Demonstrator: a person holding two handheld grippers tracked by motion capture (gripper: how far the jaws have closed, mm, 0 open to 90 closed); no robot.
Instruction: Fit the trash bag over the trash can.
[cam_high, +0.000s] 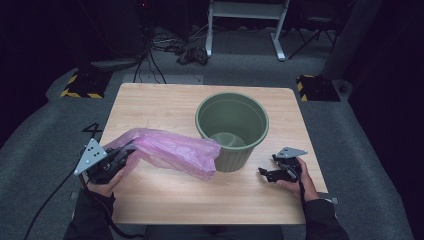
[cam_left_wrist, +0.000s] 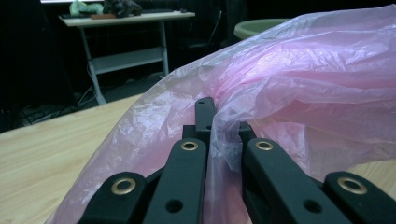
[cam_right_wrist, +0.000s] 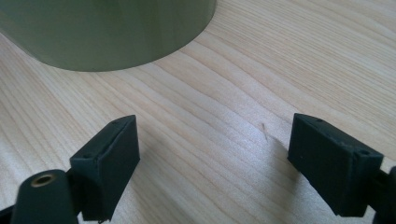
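Note:
A pink plastic bag (cam_high: 170, 150) stretches across the wooden table (cam_high: 165, 102) from my left gripper (cam_high: 125, 154) toward a green bin (cam_high: 232, 127), its far end touching the bin's wall. The left gripper (cam_left_wrist: 219, 126) is shut on a bunched fold of the pink bag (cam_left_wrist: 303, 79), lifted off the table at the front left. My right gripper (cam_high: 263, 173) rests low on the table to the right of the bin, open, with bare wood between its pads (cam_right_wrist: 109, 163). The bin's wall (cam_right_wrist: 107, 32) stands just ahead of it.
The bin is upright and empty near the table's middle. Beyond the table lie grey carpet, cables (cam_high: 160, 47), a white desk frame (cam_high: 245, 25) and yellow-black striped blocks (cam_high: 80, 85) at both far corners.

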